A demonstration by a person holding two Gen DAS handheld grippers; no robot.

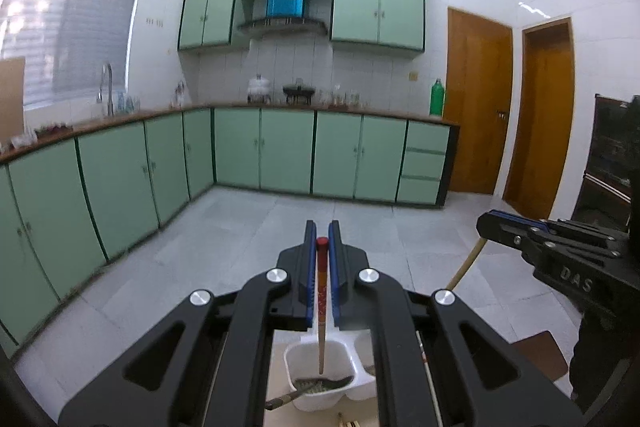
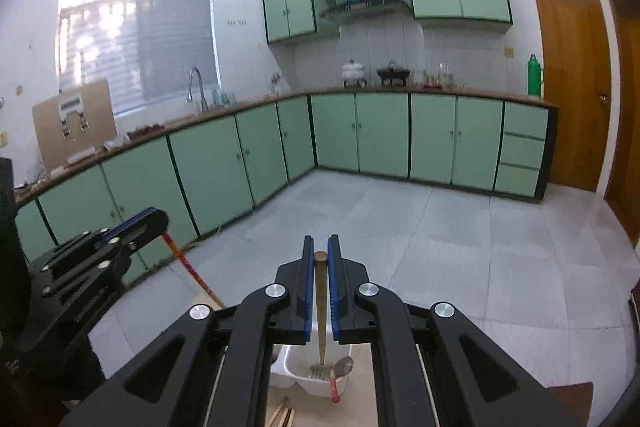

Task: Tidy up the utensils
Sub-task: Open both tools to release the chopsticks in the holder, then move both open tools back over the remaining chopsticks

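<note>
In the left wrist view my left gripper (image 1: 322, 227) is shut on a red-topped chopstick (image 1: 321, 291). The stick hangs down, its tip inside a compartment of the white utensil caddy (image 1: 296, 355), where a metal utensil (image 1: 320, 383) lies. In the right wrist view my right gripper (image 2: 321, 241) is shut on a plain wooden chopstick (image 2: 321, 307) whose tip hangs over the same caddy (image 2: 294, 367). A red-handled spoon (image 2: 342, 367) leans in that compartment. Each view shows the other gripper off to the side, still holding its stick: the right gripper (image 1: 490, 223) and the left gripper (image 2: 158, 219).
The caddy stands on a pale tabletop (image 1: 360, 415) with loose chopsticks (image 2: 282, 415) near its front. Beyond lies a tiled floor (image 2: 440, 247), green base cabinets (image 1: 288, 151) under a counter, and wooden doors (image 1: 476, 103) at the right.
</note>
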